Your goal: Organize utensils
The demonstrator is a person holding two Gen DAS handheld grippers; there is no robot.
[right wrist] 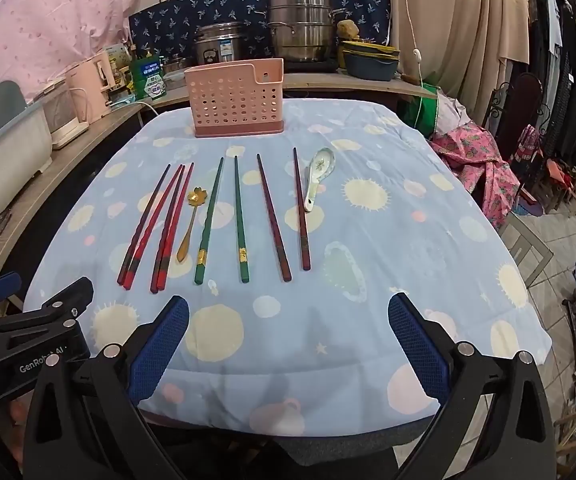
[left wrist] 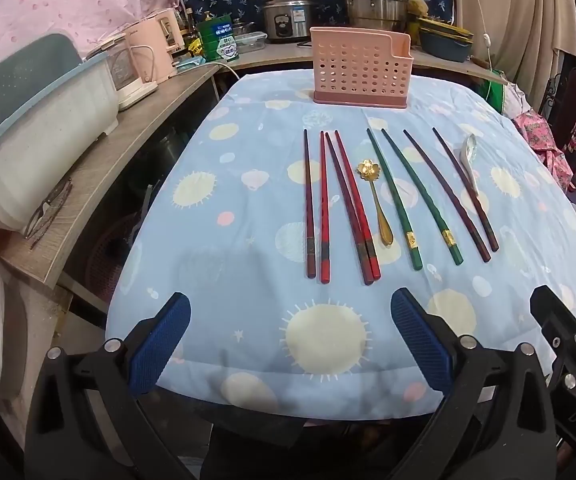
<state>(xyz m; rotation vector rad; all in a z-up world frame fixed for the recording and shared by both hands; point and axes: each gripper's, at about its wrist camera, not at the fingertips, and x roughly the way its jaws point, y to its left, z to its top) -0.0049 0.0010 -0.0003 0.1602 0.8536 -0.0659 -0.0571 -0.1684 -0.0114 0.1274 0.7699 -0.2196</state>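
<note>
A pink perforated utensil holder [left wrist: 361,68] [right wrist: 239,98] stands upright at the far end of the blue patterned tablecloth [left wrist: 248,200] [right wrist: 387,240]. In front of it lie several chopsticks in a row: red ones [left wrist: 323,208] [right wrist: 156,228], green ones [left wrist: 419,196] [right wrist: 240,220] and dark maroon ones [left wrist: 465,196] [right wrist: 300,208]. A gold flower spoon [left wrist: 375,200] [right wrist: 192,220] lies between the red and green ones. A white ceramic spoon [left wrist: 469,160] [right wrist: 316,178] lies at the right end. My left gripper [left wrist: 289,344] and right gripper [right wrist: 288,344] are open and empty at the near table edge.
A wooden shelf [left wrist: 88,184] on the left holds a white bin [left wrist: 40,148] and pink appliances [left wrist: 148,60]. Steel pots [right wrist: 299,28] and a rice cooker [right wrist: 218,46] stand behind the table. Clothes and chairs [right wrist: 527,152] crowd the right side.
</note>
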